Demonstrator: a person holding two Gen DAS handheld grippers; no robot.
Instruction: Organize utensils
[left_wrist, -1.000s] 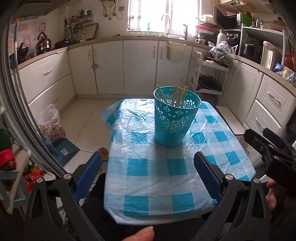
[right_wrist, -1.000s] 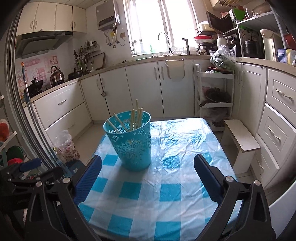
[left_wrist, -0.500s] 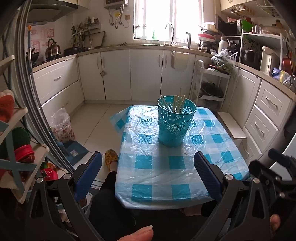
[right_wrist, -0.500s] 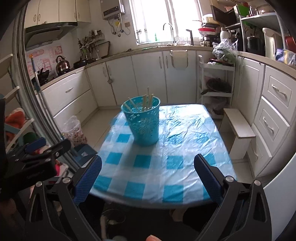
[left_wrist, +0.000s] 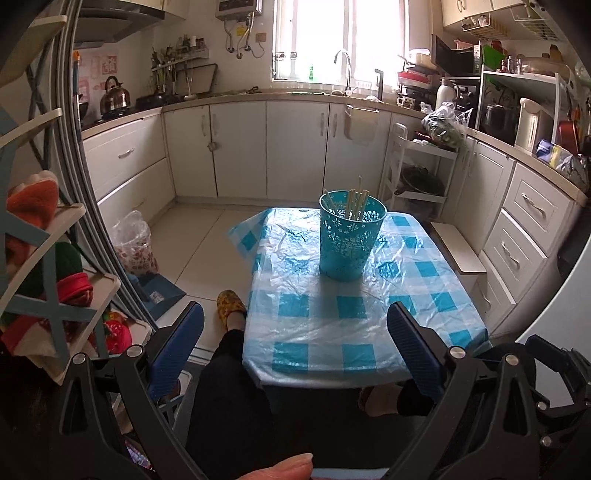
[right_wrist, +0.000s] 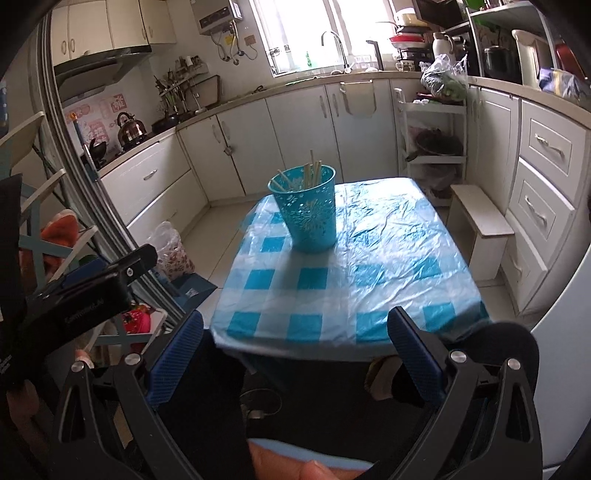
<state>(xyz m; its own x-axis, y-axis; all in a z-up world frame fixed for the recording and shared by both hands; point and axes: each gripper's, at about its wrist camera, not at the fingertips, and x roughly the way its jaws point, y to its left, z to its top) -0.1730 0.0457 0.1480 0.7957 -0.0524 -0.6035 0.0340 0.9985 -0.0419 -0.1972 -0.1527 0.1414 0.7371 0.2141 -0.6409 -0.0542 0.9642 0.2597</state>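
Note:
A turquoise perforated basket (left_wrist: 351, 240) (right_wrist: 308, 208) stands upright on the far half of a small table (left_wrist: 354, 328) (right_wrist: 388, 266) covered in blue-and-white checked plastic. Several wooden chopsticks (left_wrist: 356, 199) (right_wrist: 312, 171) stick out of it. My left gripper (left_wrist: 295, 336) is open and holds nothing, well back from the table's near edge. My right gripper (right_wrist: 295, 339) is also open with nothing in it, off the near edge. The left gripper's body (right_wrist: 85, 291) shows at the left of the right wrist view.
White kitchen cabinets (left_wrist: 295, 147) line the back and right walls. A white step stool (right_wrist: 480, 229) stands right of the table, a wire rack (left_wrist: 48, 258) with red and green items on the left. The person's dark-clad legs (left_wrist: 236, 387) and a slippered foot (left_wrist: 231, 306) are below the near edge.
Both grippers have pulled back and away from the table, so the basket and table look smaller and farther. Both stay open. The basket has not moved.

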